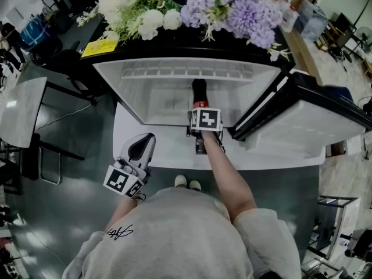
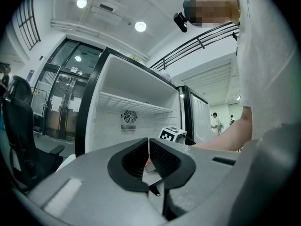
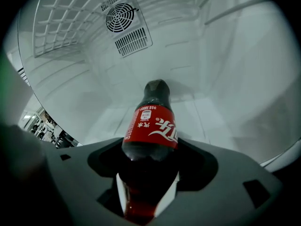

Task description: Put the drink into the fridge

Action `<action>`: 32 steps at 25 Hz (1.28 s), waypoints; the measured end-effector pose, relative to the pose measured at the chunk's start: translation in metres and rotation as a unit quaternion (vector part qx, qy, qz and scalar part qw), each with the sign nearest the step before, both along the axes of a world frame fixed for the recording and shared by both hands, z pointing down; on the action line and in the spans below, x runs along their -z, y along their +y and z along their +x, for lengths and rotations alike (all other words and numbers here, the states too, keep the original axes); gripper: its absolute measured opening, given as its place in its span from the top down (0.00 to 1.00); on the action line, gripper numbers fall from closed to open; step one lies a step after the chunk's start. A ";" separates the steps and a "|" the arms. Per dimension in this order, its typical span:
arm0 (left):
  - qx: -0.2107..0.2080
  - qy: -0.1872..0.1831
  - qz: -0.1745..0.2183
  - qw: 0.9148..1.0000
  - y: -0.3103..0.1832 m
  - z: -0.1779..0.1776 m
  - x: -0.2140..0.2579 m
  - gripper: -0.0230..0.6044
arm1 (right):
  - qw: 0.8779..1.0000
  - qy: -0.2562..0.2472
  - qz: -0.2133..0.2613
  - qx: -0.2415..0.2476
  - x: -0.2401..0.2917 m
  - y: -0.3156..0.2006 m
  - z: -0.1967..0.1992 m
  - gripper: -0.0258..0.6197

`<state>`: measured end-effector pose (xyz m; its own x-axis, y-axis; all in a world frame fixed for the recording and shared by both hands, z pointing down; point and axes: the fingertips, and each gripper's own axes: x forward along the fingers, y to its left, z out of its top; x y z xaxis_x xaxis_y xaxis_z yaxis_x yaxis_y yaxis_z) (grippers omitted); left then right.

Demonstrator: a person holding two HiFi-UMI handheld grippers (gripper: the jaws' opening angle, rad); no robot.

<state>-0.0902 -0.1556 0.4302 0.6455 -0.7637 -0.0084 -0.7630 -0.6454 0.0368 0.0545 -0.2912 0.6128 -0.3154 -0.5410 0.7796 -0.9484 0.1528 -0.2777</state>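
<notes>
A dark cola bottle with a red label sits between the jaws of my right gripper, which is shut on its lower body. Its cap points away, toward the fridge's white back wall. From the head view, the bottle and right gripper are inside the open fridge, above its white floor. My left gripper hangs outside, low and to the left, shut with nothing in it. In the left gripper view its pads meet, and the fridge lies ahead.
The fridge door stands open to the right. White and purple flowers lie on the fridge top. A wire shelf and a round fan vent are inside. A grey table and chair stand at the left.
</notes>
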 end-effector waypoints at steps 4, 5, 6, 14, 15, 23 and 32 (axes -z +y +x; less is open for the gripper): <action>0.000 0.000 -0.001 1.000 0.001 0.000 -0.001 0.95 | 1.000 0.002 0.013 0.000 0.001 -0.004 0.000 0.46; 0.000 0.000 -0.001 1.000 0.001 0.000 -0.001 0.94 | 1.000 0.005 0.017 -0.001 0.003 -0.004 0.000 0.46; 0.001 0.000 -0.001 1.000 0.001 -0.001 -0.001 0.94 | 1.000 0.007 0.017 -0.002 0.006 -0.004 0.001 0.46; 0.001 0.000 -0.008 1.000 0.002 -0.003 -0.004 0.94 | 0.999 0.006 0.036 0.006 0.006 -0.008 -0.011 0.46; 0.002 0.000 -0.008 1.000 0.002 -0.004 -0.004 0.94 | 0.999 0.000 0.054 0.008 0.008 -0.013 -0.014 0.46; 0.011 0.000 -0.010 1.000 0.003 -0.012 -0.005 0.94 | 0.996 -0.008 0.087 0.011 0.013 -0.029 -0.020 0.46; 0.011 0.002 -0.009 1.000 0.001 -0.012 -0.005 0.95 | 0.997 -0.011 0.075 0.003 0.009 -0.024 -0.022 0.46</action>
